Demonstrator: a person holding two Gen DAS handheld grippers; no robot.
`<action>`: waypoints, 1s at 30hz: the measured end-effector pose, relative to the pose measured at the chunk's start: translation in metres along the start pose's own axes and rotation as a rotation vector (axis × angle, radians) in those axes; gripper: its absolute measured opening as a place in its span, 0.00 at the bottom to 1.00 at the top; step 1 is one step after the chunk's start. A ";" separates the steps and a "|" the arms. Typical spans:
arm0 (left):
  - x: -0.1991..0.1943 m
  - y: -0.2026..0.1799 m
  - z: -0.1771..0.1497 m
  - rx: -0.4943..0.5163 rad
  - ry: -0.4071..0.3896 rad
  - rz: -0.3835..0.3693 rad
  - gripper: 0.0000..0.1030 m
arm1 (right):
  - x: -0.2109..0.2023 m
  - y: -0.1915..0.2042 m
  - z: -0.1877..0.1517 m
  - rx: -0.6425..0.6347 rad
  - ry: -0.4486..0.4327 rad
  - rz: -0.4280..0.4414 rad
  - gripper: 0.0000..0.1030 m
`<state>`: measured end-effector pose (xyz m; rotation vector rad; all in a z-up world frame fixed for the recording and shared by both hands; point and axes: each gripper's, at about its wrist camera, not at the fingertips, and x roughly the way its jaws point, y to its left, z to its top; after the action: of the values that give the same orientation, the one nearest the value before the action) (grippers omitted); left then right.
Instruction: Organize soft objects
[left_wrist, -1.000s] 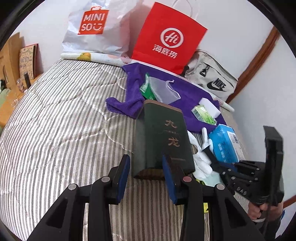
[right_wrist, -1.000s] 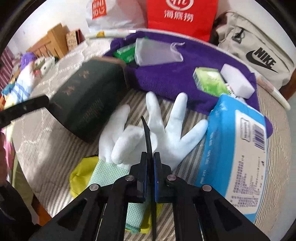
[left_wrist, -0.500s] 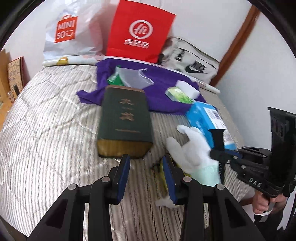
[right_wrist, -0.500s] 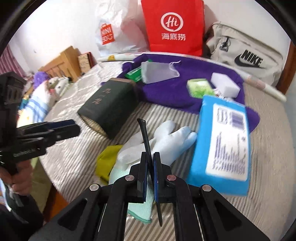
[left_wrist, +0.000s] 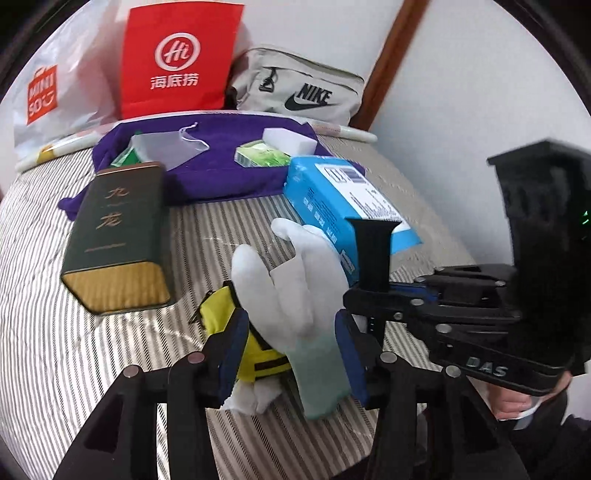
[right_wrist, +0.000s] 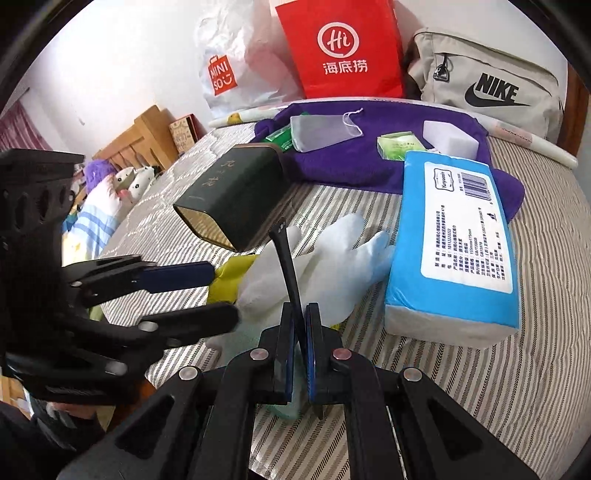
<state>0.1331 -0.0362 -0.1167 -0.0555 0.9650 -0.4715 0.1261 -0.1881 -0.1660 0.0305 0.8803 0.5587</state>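
The white glove (left_wrist: 295, 280) is sitting between the left gripper (left_wrist: 291, 350)'s opening jaws, untouched; right gripper (right_wrist: 300, 354), at three o'clock, is pinching a thin black strip (right_wrist: 286, 266). Centre before squeezing.

A second ago the left tongs (left_wrist: 291, 354) framed the dark green box (left_wrist: 118, 236); now that box sits in the left of the left wrist view and the white glove (left_wrist: 295, 291) lies between the jaws, which are opening. The right tongs (right_wrist: 300, 354), closed on a thin black strap (right_wrist: 286, 262), have drawn back from the glove, and the left tongs now reach in from the left of the right wrist view.
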 end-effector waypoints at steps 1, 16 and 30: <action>0.003 -0.001 0.000 0.007 0.003 0.001 0.45 | -0.001 -0.002 0.000 0.003 -0.002 0.006 0.05; 0.016 -0.006 -0.009 0.046 -0.007 0.070 0.12 | -0.029 -0.025 -0.012 0.067 -0.080 0.033 0.05; -0.009 0.020 -0.015 -0.031 -0.042 0.092 0.11 | 0.008 -0.029 -0.025 0.080 0.001 0.016 0.15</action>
<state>0.1237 -0.0116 -0.1235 -0.0487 0.9293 -0.3691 0.1249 -0.2140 -0.1947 0.1096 0.9041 0.5386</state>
